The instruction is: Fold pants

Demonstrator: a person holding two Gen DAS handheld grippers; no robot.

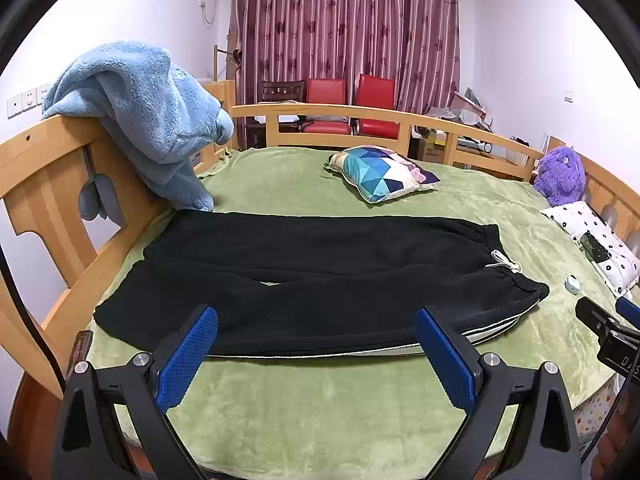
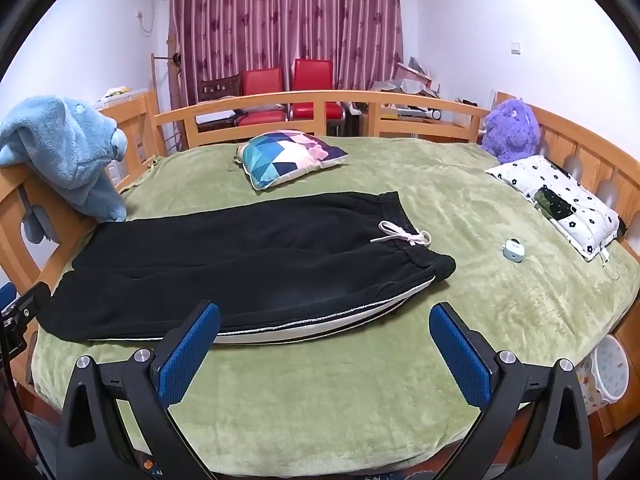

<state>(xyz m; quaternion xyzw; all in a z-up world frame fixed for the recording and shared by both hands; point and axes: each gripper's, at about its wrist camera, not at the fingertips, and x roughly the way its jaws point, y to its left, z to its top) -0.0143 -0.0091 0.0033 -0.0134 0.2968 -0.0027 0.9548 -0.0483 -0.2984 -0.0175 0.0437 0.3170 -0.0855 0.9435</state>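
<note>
While both grippers hang short of the garment with nothing between their pads, you are at the start of the task: no fold has been made. The pants (image 1: 320,276) lie flat on the green blanket (image 1: 320,400), spread sideways across the bed, waistband and white drawstring (image 2: 402,237) toward your right, leg cuffs toward your left by the bed frame (image 1: 52,184). The two legs lie side by side, the near one showing a white side stripe (image 2: 304,326) along its front edge.

The left gripper (image 1: 316,354) stands with its jaws wide apart, facing the middle of the near leg. The right gripper (image 2: 324,348) is likewise spread, facing the near edge toward the waistband end.

The likely first step is to lay one leg over the other. For this, lower each gripper onto the striped near edge, one toward the waist and one toward the cuff, and pinch the fabric only, not the blanket beneath. Lift both ends evenly.

Keep the carry clear of the small pale case (image 2: 513,249) lying beside the waistband.
</note>
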